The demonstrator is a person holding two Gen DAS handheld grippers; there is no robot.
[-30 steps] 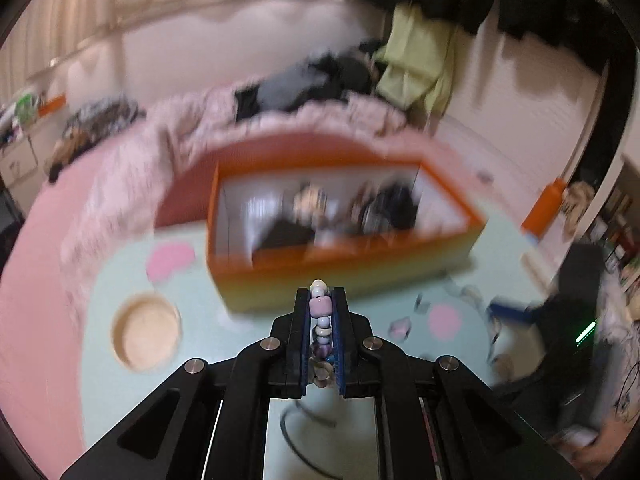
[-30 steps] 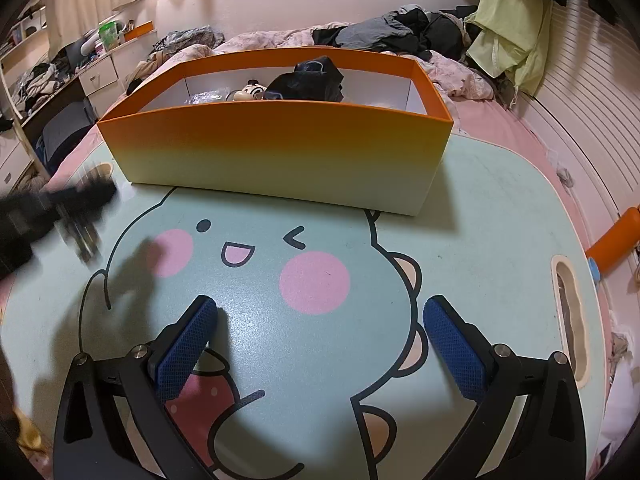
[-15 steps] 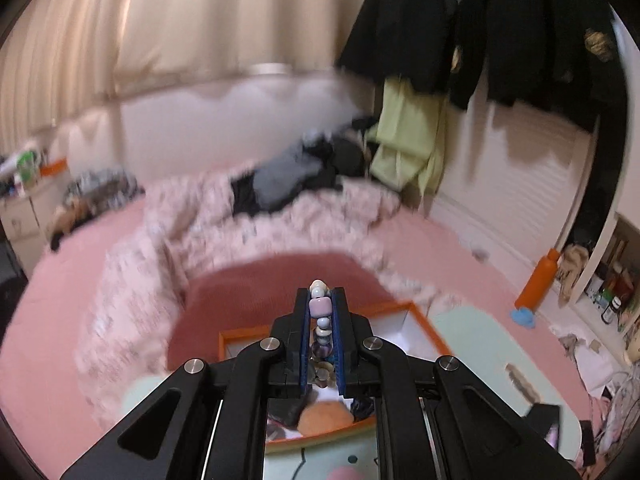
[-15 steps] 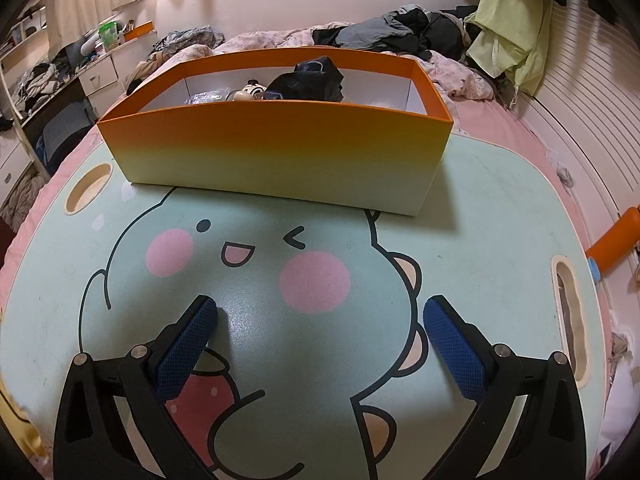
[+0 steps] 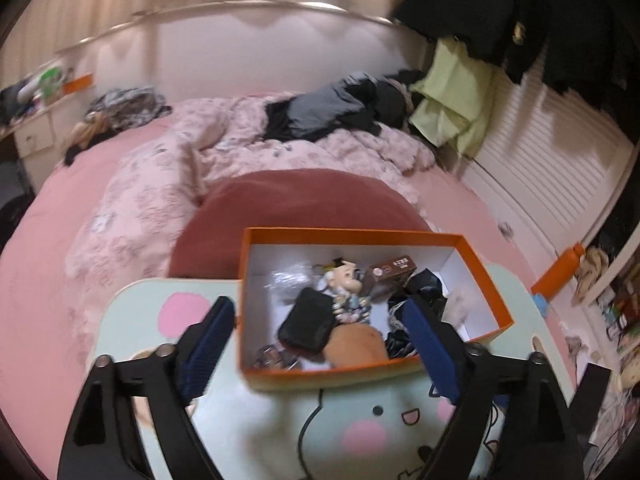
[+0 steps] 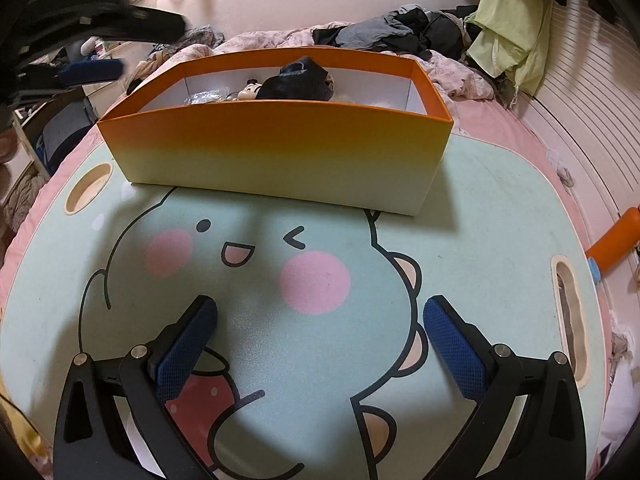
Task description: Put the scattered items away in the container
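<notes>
The orange box [image 5: 360, 234] stands on the table below my left gripper [image 5: 318, 308], whose jaws are opening wide with nothing pressed between the pads. Inside the box lie a cartoon figurine [image 5: 344, 276], a black pouch [image 5: 308, 320], a brown carton [image 5: 394, 268] and a blurred bead string [image 5: 351, 307] beside the figurine. In the right wrist view the box [image 6: 276, 136] is at the back, and the left gripper's fingers [image 6: 152, 26] hover blurred at its upper left. My right gripper [image 6: 320, 306] is open and empty low over the table.
The table [image 6: 480, 208] has a cartoon print and two cut-outs [image 6: 88, 186] [image 6: 568, 312]. An orange bottle [image 6: 616, 240] lies off its right edge. Behind the box are a red cushion [image 5: 300, 208] and a bed with a pink quilt [image 5: 168, 184] and clothes.
My left gripper came over the box and tipped down into it. Its jaws went from shut on the bead string to wide apart, and the string now lies in the box. The right gripper stayed put.
</notes>
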